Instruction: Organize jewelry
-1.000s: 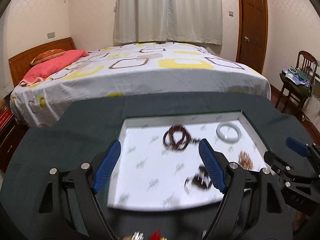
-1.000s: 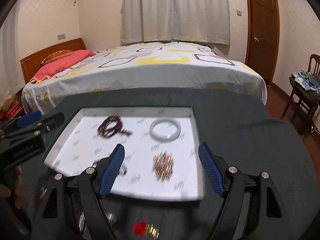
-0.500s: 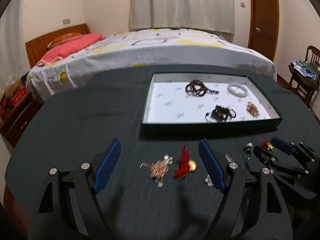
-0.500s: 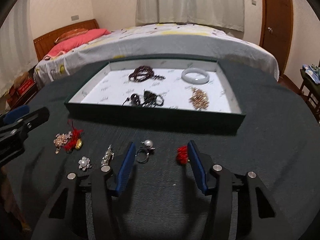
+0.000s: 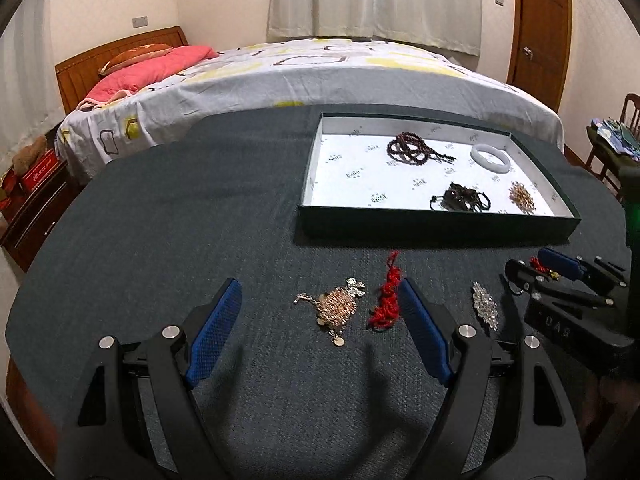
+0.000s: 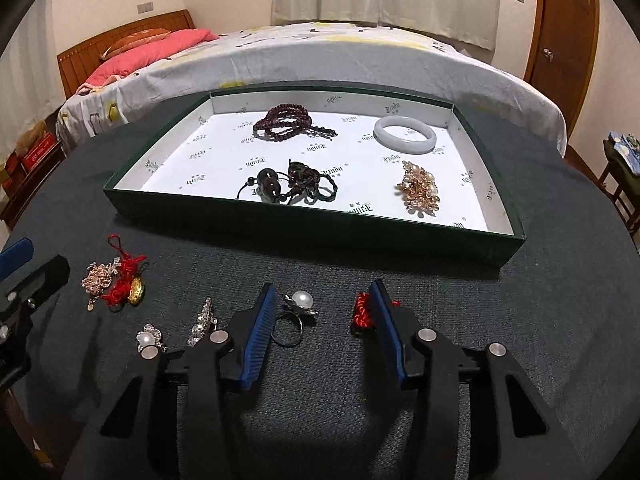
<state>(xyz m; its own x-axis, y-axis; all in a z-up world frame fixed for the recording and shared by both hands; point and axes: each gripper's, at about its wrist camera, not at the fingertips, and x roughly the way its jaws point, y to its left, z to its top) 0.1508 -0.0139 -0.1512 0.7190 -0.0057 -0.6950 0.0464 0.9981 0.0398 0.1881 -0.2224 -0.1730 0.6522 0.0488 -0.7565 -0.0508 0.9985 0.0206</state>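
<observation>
The dark green shallow tray [image 6: 304, 224] with its white printed lining held a dark red bead strand [image 6: 286, 122], a pale stone bangle [image 6: 404, 136] and a gold cluster brooch [image 6: 418, 188]. Just before the tray, the right gripper [image 6: 322, 312] had been narrowing, unclenched, around a pearl ring [image 6: 298, 306]. The left gripper [image 5: 320, 312] stood released over a rose-gold chain piece [image 5: 336, 308].

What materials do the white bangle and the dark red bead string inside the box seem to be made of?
The white bangle looks like polished stone, perhaps jade, or glass: milky, smooth, with a soft sheen. The dark red bead string looks like wood or seed beads: small, round, brownish red, only slightly glossy. Neither material is certain from the look alone.
</observation>
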